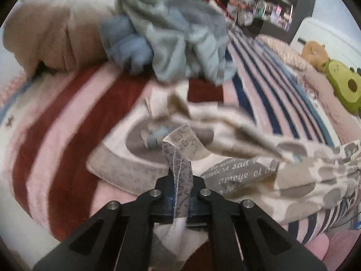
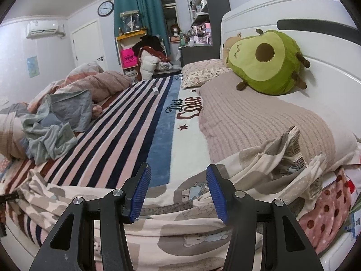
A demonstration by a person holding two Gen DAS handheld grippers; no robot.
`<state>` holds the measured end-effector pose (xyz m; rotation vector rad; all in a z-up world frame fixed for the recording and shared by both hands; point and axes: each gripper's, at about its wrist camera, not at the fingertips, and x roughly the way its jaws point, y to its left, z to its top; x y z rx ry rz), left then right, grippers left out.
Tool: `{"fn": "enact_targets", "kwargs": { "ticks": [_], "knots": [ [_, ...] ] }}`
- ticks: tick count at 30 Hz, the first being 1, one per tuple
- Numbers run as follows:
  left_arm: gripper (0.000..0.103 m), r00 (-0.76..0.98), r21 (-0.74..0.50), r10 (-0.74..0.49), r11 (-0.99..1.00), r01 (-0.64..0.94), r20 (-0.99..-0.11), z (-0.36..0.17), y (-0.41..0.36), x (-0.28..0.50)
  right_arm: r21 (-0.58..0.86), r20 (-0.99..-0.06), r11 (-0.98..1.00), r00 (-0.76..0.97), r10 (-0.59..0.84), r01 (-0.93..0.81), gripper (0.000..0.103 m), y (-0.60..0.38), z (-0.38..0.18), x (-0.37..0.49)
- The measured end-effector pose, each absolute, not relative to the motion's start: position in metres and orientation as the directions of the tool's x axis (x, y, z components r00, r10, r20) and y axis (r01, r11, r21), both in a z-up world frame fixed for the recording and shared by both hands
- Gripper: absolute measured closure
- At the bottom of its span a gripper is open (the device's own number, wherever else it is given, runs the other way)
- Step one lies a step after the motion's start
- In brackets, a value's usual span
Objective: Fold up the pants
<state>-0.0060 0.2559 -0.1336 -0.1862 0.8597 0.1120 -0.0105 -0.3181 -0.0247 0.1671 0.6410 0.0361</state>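
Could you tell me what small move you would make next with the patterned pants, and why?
I would probably close the right tool on the patterned pants below it. The left tool is already shut on a strip of the fabric, while the right one stands open above the cloth with nothing between its pads. With both ends held, the pants could be lifted and straightened for folding.

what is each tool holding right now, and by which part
The left tool is shut on a hemmed edge strip of the patterned pants. The right tool holds nothing; it stands open above them.
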Motion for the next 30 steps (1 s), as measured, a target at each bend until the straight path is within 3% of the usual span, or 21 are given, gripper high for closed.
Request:
{"fn": "enact_targets", "kwargs": {
  "ticks": [5,12,22,23,26,30],
  "knots": [
    [0.1,0.734,-0.109,0.073,0.974,-0.197,-0.675,-0.09,0.264,-0.011,0.168,-0.592,0.986,0.802,0.085,0.02,0.056,-0.318,-0.025,-0.01],
    [0.1,0.748,-0.045,0.136,0.975,-0.217,-0.65,-0.073,0.268,0.03,0.167,-0.592,0.986,0.802,0.081,0.024,0.056,-0.317,-0.025,-0.009],
    [0.095,0.603,0.014,0.258,0.926,-0.378,-0.755,-0.114,0.296,0.069,0.131,-0.662,0.99,0.74,0.12,-0.043,0.056,-0.311,-0.042,0.003],
    [0.088,0.591,0.019,0.263,0.922,-0.386,-0.762,-0.119,0.298,0.068,0.13,-0.671,0.989,0.729,0.135,-0.064,0.056,-0.307,-0.045,0.004],
    [0.054,0.594,0.019,0.291,0.907,-0.421,-0.75,-0.117,0.305,0.059,0.127,-0.701,0.978,0.684,0.205,-0.163,0.056,-0.283,-0.059,0.012],
    [0.048,0.643,-0.011,0.257,0.924,-0.381,-0.722,-0.095,0.297,0.04,0.128,-0.719,0.936,0.619,0.316,-0.329,0.049,-0.243,-0.07,0.021]
  ]
}}
